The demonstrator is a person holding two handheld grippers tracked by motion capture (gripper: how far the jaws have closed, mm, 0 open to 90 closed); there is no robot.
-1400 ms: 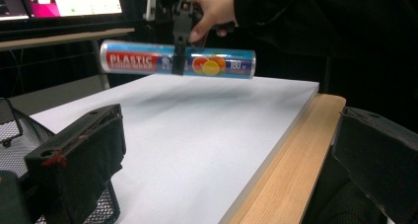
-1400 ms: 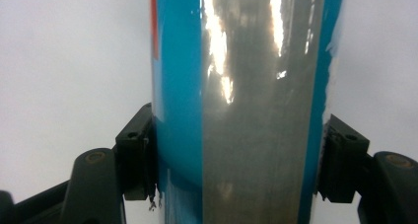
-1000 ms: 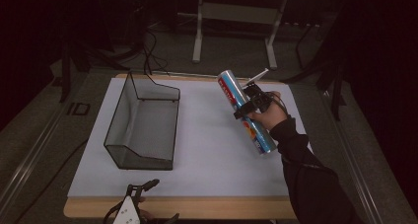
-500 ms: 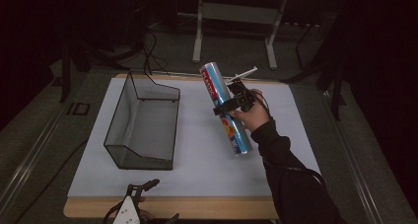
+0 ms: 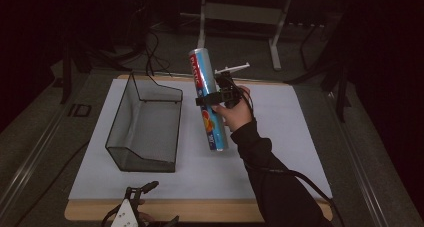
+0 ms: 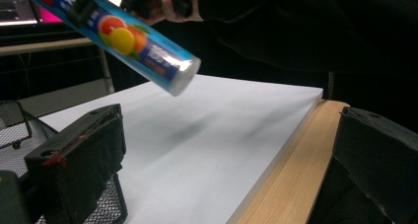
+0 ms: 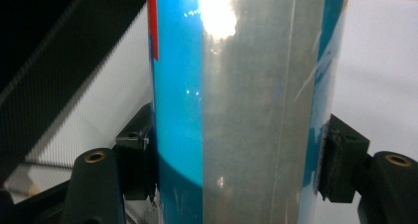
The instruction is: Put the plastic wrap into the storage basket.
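My left gripper (image 5: 134, 207) rests at the near wooden edge of the table (image 6: 276, 184), nearer to me than the wire basket (image 5: 145, 124), and its jaws stand wide apart with nothing between them; in the left gripper view the basket's black mesh sits just below and beside its one jaw. Past that, the white sheet (image 5: 280, 152) covers the tabletop, and the basket stands on the sheet's left part, open side up. To the right of the basket, and above the sheet, my right gripper (image 5: 216, 98) is clamped across the middle of the blue roll of plastic wrap (image 5: 207, 99). In the right gripper view both pads press the roll's sides. The roll hangs clear of the sheet, tilted, its upper end leaning toward the basket's far corner and its lower end toward me.
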